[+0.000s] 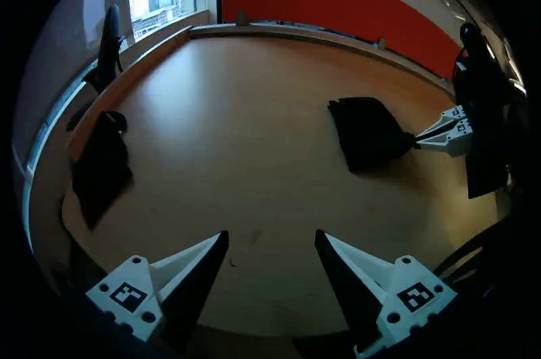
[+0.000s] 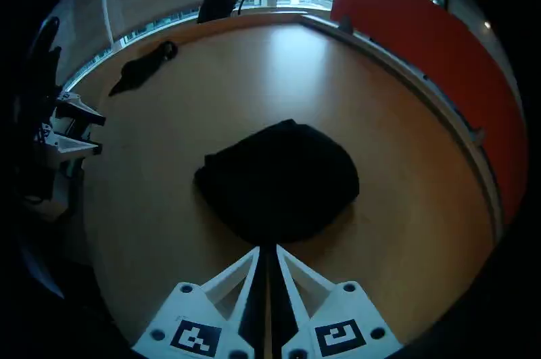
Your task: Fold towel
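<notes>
Towel (image 2: 280,180) featureless; right hand-held gripper (image 2: 268,249) seemingly pinches edge; left hand-held gripper (image 1: 270,234) wide, empty.

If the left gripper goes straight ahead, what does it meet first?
Likely bare table: the left gripper points at open wood, with the towel off to the right in its view. Depth unclear.
</notes>
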